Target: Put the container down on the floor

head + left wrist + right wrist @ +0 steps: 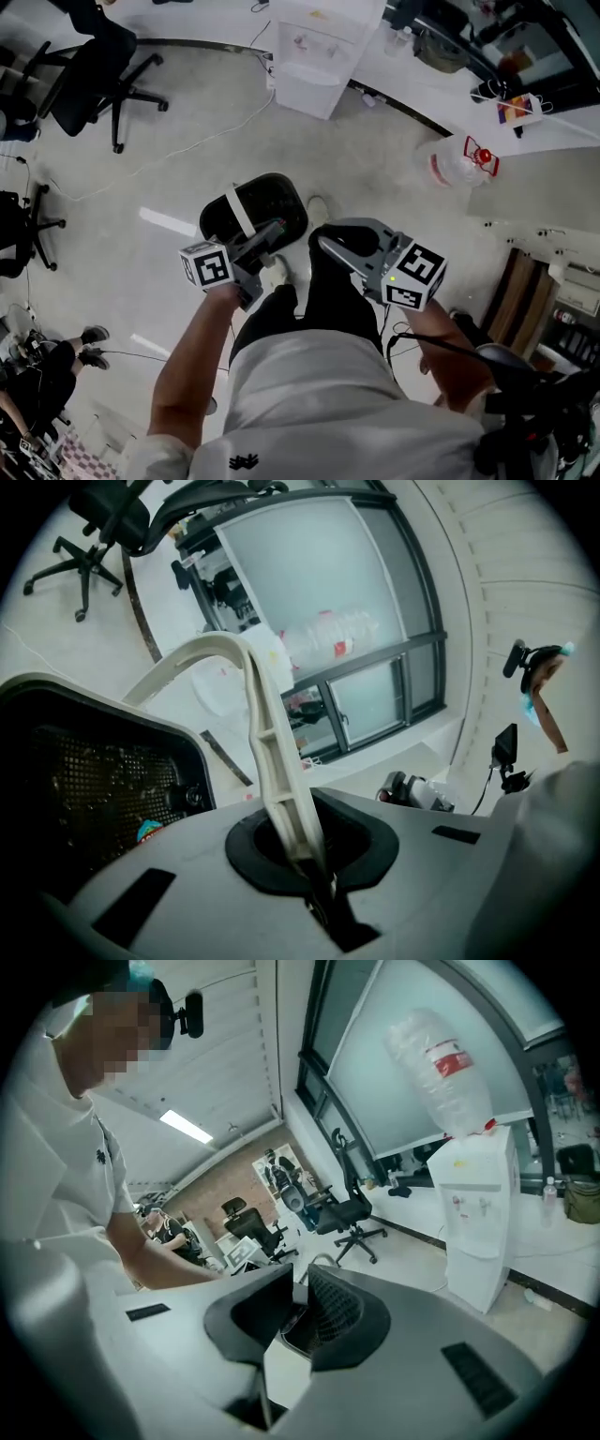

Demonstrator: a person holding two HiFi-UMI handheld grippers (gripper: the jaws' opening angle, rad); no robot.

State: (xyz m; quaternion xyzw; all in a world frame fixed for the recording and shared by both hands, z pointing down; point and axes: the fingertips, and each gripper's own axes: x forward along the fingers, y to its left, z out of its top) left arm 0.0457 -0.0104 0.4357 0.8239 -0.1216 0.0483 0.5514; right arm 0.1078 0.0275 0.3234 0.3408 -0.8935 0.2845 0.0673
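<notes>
Two risks stand out, both judged from how the load hangs. The left hand-held gripper [317, 874] is clenched on the pale handle [274, 752] of the black mesh container [274, 202], and that thin strap is the only grip I can see. The right hand-held gripper [295, 1321] has its jaws apart and grasps nothing; the mesh wall merely shows through the gap just ahead. The container is low in front of the person, near the shoes [277, 272], above or on the pale floor [169, 169]; the head view does not show whether its base touches. First, the handle looks free to pivot, so the container can swing or tilt on the way down, land on one edge and tip, spilling the small coloured scrap [150, 832] inside. Second, letting go while the base is clear of the floor would drop it rather than set it down, and it could knock against the feet close by. A slipping pinch seems less likely, since the handle runs through the ring of the closed jaws, yet a sideways nudge from the free gripper could twist the load.
</notes>
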